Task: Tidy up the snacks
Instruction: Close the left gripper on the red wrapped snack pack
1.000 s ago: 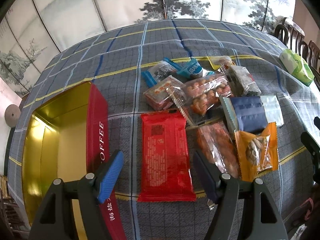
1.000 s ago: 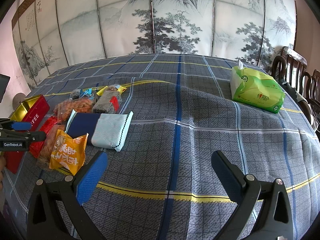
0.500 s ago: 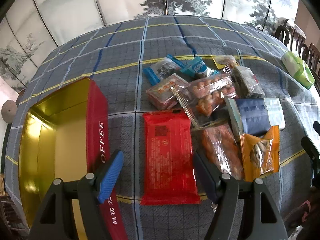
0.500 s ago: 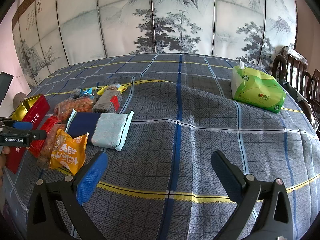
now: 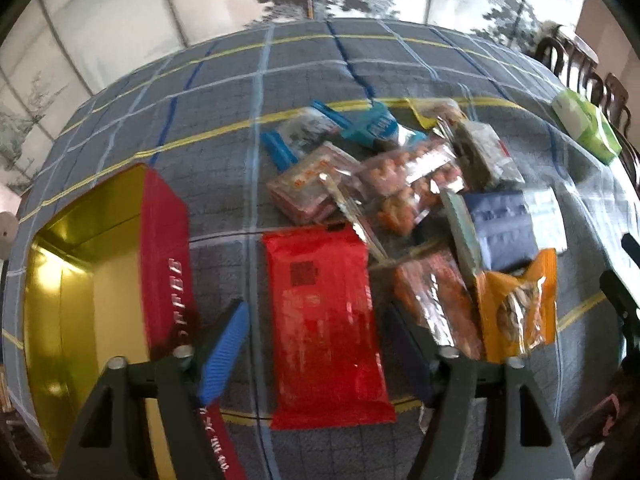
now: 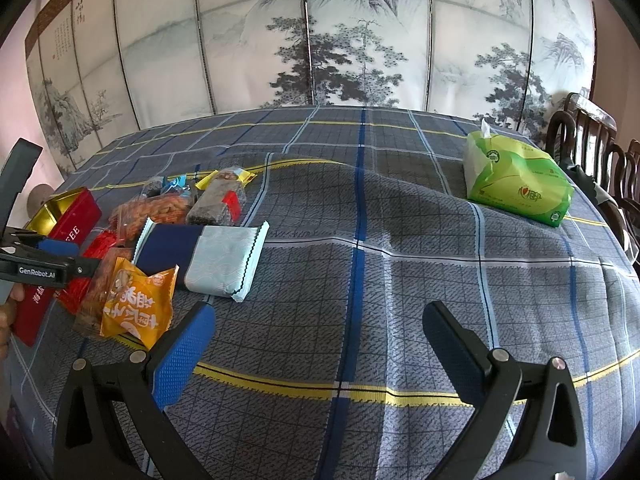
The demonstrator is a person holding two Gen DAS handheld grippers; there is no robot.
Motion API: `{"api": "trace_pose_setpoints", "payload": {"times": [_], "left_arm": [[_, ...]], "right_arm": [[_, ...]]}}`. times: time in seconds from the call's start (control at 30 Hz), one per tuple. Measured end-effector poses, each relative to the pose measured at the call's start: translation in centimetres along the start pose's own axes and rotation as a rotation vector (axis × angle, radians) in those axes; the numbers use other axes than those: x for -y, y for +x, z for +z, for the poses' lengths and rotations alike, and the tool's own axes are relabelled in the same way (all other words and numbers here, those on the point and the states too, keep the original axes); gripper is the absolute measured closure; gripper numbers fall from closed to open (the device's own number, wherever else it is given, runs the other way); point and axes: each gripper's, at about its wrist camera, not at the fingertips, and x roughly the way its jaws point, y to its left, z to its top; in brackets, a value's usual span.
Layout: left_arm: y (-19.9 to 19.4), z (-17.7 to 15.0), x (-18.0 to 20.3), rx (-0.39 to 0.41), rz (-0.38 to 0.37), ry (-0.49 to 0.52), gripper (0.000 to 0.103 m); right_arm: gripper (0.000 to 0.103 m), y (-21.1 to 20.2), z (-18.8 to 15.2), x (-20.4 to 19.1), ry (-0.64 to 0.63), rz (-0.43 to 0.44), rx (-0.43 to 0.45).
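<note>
My left hand-held gripper (image 5: 316,344) is closing around the red snack packet (image 5: 326,332), pads not yet touching; my right hand-held gripper (image 6: 320,340) hangs open, empty, over the worktop (image 6: 360,272).

the left claw (image 5: 318,344) is closing around the red packet (image 5: 326,328).

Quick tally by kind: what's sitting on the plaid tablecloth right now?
Sealed plastic snack packets: 10 visible
Open red metal tin with gold inside: 1
Green soft tissue pack: 1
Total: 12
</note>
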Motion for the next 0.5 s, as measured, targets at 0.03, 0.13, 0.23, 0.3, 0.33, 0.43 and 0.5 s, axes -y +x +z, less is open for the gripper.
{"api": "trace_pose_setpoints", "payload": {"times": [0.03, 0.13, 0.23, 0.3, 0.33, 0.43, 0.5], "left_arm": [[0.1, 0.1, 0.1, 0.000, 0.024, 0.009, 0.044], [0.0, 0.0, 0.0, 0.003, -0.005, 0.017, 0.059], [-0.2, -0.1, -0.1, 0.009, -0.017, 0.020, 0.059], [-0.6, -0.5, 0.2, 0.023, -0.017, 0.034, 0.060], [-0.9, -0.7, 0.3, 0.033, -0.024, 0.038, 0.060], [-2.0, -1.3, 0.4, 0.067, -0.057, 0.041, 0.060], [-2.9, -1.6, 0.5, 0.088, -0.064, 0.038, 0.060]], "right_arm": [[0.000, 0.0, 0.0, 0.0, -0.001, -0.002, 0.000], [0.000, 0.0, 0.0, 0.1, -0.001, -0.002, 0.000], [0.000, 0.0, 0.0, 0.1, -0.001, -0.001, -0.001], [0.000, 0.0, 0.0, 0.2, -0.001, -0.002, -0.002], [0.000, 0.0, 0.0, 0.2, -0.001, -0.002, -0.002], [0.000, 0.0, 0.1, 0.2, -0.001, -0.002, -0.002], [0.000, 0.0, 0.2, 0.1, -0.002, 0.000, -0.002]]}}
